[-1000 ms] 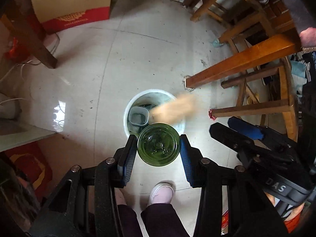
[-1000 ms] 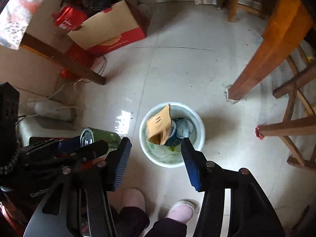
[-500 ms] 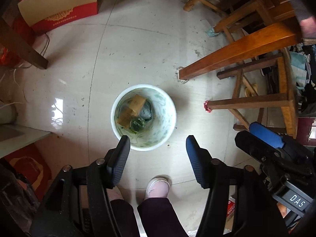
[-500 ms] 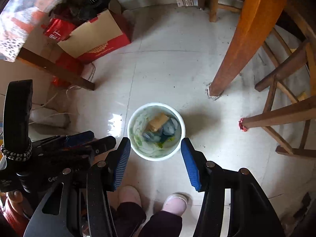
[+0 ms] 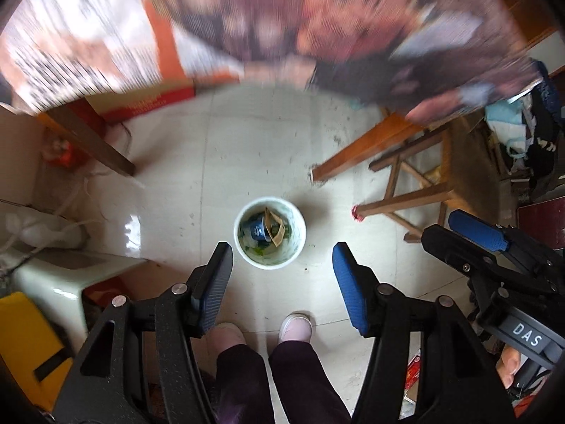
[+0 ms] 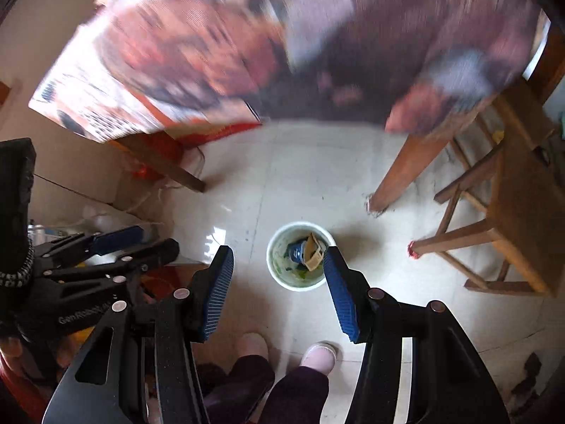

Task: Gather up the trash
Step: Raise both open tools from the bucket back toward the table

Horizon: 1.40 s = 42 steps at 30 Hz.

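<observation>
A small white trash bin (image 5: pixel 295 256) (image 6: pixel 279 277) stands on the pale tiled floor far below both grippers. Inside it lie a tan paper scrap (image 5: pixel 274 228) (image 6: pixel 314 256), a dark blue can (image 5: pixel 257 229) (image 6: pixel 296 250) and green bits. My left gripper (image 5: pixel 282 258) hangs open high above the bin, nothing between its blue pads. My right gripper (image 6: pixel 279 261) is open too and empty, with the bin seen between its fingers. In the left wrist view the right gripper (image 5: pixel 491 247) shows at the right edge; in the right wrist view the left gripper (image 6: pixel 116 247) shows at the left.
A blurred patterned tabletop (image 5: pixel 317 17) (image 6: pixel 282 35) fills the upper part of both views. Wooden table legs (image 5: pixel 360 152) (image 6: pixel 406 173) and a stool (image 5: pixel 416 194) stand to the right. A red cardboard box (image 5: pixel 148 100), a pale stool (image 5: pixel 67 275) and the person's slippered feet (image 5: pixel 296 328) are nearby.
The left gripper let go of the green can, which dropped into the bin. Both grippers then rose well above the bin, and the tabletop came into view.
</observation>
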Tool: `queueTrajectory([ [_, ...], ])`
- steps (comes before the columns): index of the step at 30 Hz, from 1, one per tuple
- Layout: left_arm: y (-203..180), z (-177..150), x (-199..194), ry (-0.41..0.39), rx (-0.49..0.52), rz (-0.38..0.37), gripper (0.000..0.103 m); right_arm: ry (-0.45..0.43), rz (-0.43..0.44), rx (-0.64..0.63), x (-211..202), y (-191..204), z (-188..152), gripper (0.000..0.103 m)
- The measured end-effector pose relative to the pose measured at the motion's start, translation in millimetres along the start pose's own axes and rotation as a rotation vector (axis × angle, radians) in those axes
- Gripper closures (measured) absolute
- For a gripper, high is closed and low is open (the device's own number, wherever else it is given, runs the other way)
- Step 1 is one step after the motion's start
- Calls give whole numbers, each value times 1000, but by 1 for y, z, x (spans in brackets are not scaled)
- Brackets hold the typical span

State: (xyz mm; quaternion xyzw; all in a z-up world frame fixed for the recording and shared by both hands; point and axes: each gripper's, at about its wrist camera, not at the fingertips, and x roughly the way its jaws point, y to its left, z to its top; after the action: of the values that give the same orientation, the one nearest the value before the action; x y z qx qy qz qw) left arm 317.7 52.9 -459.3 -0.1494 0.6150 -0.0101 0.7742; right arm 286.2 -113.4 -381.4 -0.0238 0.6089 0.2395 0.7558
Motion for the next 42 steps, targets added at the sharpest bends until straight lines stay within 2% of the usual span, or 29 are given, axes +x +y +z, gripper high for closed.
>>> queueTrajectory([
  [7,-18,4,-130,-138,32,12,45,-116,-40,-32,-107,36,10,54],
  [13,-32,-6,-242,-283,80,-4,45,-235,-9,-32,-198,67,8,53],
  [16,-38,-13,-296,-362,123,-20,45,-332,-28,-55,-248,87,4,52],
  [20,-45,-25,-357,-478,189,7,45,-475,-29,-49,-302,107,-1,43],
  [23,-49,-33,-389,-554,213,19,39,-583,-48,-36,-334,118,-7,30],
  [25,-49,-37,-410,-614,213,14,33,-634,-81,-32,-346,124,-9,13],
  [27,-49,-37,-421,-655,198,14,15,-690,-112,-18,-358,127,-11,2],
  [29,-47,-36,-431,-694,179,4,8,-734,-131,-3,-364,128,-12,0],
  [36,-50,-15,-428,-701,177,23,8,-729,-128,5,-358,114,9,0],
  [42,-67,25,-407,-694,153,56,8,-721,-103,-4,-350,84,44,0],
])
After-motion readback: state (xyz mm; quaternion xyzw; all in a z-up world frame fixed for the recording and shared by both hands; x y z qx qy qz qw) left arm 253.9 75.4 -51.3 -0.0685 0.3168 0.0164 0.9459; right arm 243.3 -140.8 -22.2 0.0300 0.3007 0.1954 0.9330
